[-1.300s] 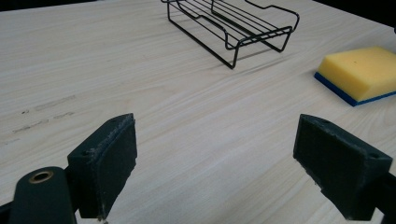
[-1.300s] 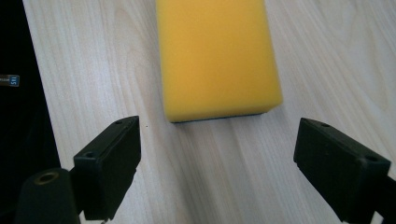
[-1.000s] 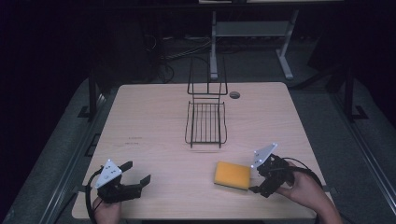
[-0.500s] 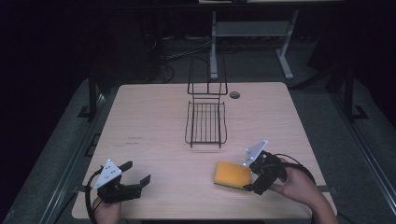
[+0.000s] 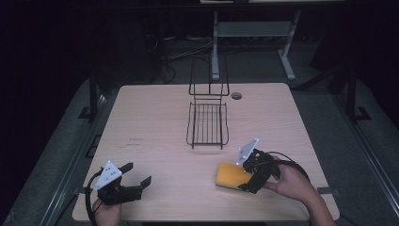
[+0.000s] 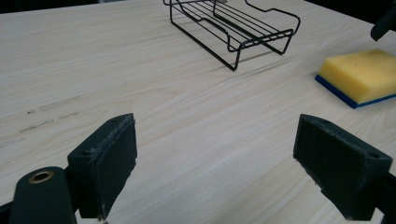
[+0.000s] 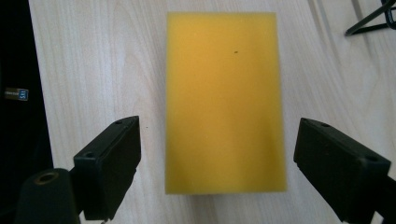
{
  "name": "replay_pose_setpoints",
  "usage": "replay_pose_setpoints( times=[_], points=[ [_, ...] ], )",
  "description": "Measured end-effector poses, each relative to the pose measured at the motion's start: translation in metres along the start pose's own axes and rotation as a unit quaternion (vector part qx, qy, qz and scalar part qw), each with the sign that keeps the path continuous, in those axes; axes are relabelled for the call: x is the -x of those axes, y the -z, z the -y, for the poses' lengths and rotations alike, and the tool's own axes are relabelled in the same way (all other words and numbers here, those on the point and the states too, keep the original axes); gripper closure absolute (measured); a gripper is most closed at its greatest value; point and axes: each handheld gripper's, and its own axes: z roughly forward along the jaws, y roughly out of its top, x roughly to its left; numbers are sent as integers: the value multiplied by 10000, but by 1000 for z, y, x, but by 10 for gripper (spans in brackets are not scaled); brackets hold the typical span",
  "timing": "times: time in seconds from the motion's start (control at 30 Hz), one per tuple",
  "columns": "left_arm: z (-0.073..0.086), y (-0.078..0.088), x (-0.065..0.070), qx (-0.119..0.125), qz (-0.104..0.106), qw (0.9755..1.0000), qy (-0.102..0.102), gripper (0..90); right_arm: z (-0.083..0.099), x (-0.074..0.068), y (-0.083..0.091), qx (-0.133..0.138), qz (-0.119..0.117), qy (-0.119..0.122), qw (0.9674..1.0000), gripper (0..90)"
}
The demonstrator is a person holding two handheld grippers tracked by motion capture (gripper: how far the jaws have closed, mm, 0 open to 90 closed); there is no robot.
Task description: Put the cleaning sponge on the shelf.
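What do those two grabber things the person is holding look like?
Each tool, left tool and right tool, is black with two chunky rectangular jaws. A pale grey three-cornered plate sits on top of each, and a black cable loops from the back. A brass-coloured ring shows near each left jaw.

My right gripper point(image 5: 248, 181) tilts downward, jaws spread wide; my left gripper point(image 5: 136, 178) rests low, jaws apart

I can find almost no text here. In the right gripper view, a small dark tag point(image 7: 16, 94) sits left of my right tool point(image 7: 217, 179), beyond the tabletop point(image 7: 93, 70) edge; its pale characters are too small for me to read. Faint dark marks point(image 6: 51, 109) on the tabletop ahead of my left tool point(image 6: 212, 161) are not legible.
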Motion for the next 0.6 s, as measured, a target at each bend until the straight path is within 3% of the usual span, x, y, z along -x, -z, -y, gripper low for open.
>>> replay_pose_setpoints(
  times=[0.6],
  points=[
    [0,0,0,-1,8,10000,-10,128,-11,5,-16,-196,-137,62,9997,146]
  ],
)
